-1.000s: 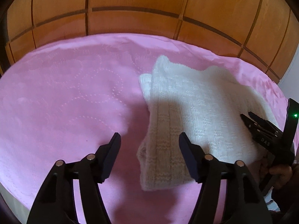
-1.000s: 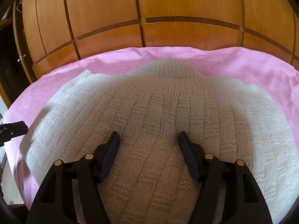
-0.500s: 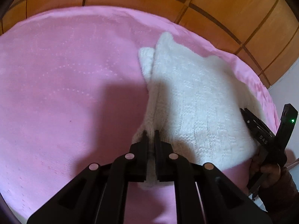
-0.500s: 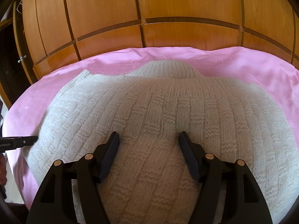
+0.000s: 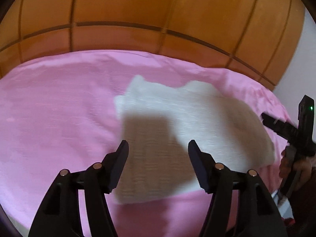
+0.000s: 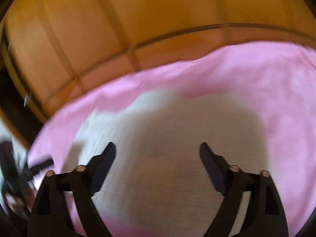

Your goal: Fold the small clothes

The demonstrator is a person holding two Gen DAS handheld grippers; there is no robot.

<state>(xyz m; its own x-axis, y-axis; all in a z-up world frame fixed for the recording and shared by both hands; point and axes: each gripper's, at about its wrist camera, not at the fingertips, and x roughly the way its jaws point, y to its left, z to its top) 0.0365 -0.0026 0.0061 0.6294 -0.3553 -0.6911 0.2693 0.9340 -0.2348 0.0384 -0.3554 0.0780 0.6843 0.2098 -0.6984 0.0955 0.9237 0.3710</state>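
White knit sweater (image 5: pixel 197 118) lies folded flat on the pink bedspread (image 5: pixel 59 118), toward its right side, wooden panels (image 5: pixel 138 9) beyond. The left gripper (image 5: pixel 158 150) and right gripper (image 6: pixel 157 151) hover above it, jaws opening, nothing between them.

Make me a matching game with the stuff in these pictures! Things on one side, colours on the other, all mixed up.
Things:
1. knitted sweater
2. bed sheet
3. wall panels
4. left gripper

Colours:
a. black
b. pink
c. white
d. orange-brown wood

Right pairs: 1-c, 2-b, 3-d, 4-a
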